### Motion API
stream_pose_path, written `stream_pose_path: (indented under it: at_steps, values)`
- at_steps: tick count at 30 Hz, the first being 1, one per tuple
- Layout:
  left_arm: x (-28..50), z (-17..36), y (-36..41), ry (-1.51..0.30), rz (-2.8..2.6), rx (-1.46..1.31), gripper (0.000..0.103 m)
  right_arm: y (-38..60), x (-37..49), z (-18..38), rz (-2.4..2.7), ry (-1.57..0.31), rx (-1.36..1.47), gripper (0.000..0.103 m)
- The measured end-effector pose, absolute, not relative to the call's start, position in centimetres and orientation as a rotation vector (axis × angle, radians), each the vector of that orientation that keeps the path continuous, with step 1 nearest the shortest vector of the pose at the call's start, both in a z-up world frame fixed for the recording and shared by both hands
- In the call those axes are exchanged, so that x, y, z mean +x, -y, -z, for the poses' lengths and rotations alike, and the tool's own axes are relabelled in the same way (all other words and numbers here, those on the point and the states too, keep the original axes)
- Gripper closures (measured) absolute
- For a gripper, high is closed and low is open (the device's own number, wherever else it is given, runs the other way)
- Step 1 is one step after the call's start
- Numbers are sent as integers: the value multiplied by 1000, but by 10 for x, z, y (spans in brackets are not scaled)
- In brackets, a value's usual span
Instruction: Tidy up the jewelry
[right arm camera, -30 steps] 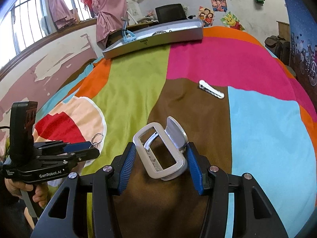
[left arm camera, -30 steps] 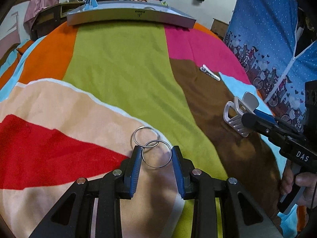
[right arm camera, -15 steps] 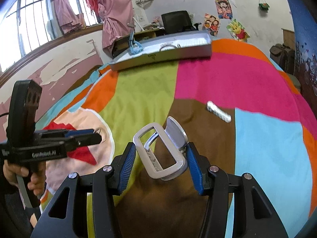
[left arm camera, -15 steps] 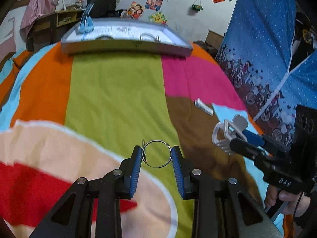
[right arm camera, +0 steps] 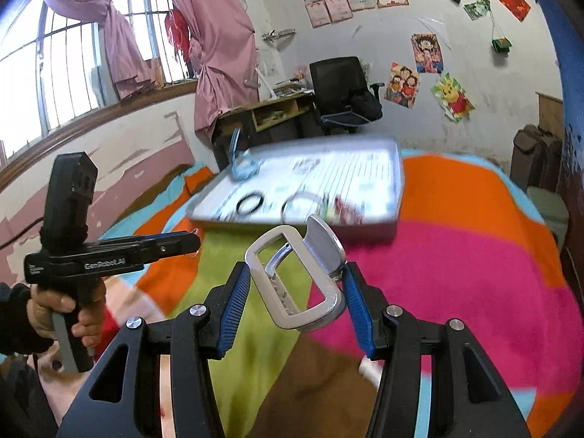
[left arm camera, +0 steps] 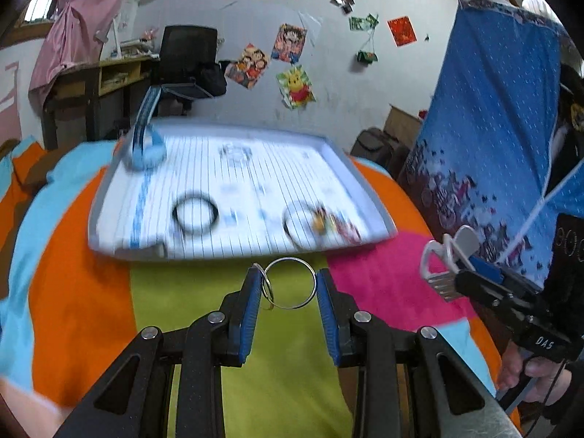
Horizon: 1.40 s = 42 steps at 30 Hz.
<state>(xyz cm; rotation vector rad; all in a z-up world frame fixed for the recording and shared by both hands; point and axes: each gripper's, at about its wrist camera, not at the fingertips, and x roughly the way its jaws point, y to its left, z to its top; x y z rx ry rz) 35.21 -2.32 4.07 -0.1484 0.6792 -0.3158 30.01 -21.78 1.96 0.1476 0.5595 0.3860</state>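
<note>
Before the tray (left arm camera: pixel 368 197), rings (left arm camera: pixel 290 284) clamped.

The left hand-held gripper (left arm camera: pixel 288 286) is held level, pointing forward, its blue pads (left arm camera: pixel 252 306) closed on two rings. The right hand-held gripper (right arm camera: pixel 297 284) points forward too, squeezing a clip. A bare hand (right arm camera: pixel 60 312) grips each handle.
</note>
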Motion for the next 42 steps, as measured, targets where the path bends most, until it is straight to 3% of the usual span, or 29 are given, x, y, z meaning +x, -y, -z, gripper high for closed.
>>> stream_pose_path:
  at_steps: [10, 19, 31, 37, 42]
  values:
    - [441, -52, 0, -626, 225, -179, 74, 206, 457, -63, -380, -562, 131, 56]
    - [489, -36, -14, -637, 130, -185, 74, 185, 554, -32, -344, -635, 258, 56]
    - [517, -22, -10, -653, 102, -196, 73, 170, 590, 7, -322, -737, 260, 55]
    - [515, -20, -12, -646, 98, -215, 73, 165, 594, 4, -415, -728, 283, 44]
    - [506, -19, -18, -621, 81, -231, 73, 151, 597, 8, -507, -760, 260, 42]
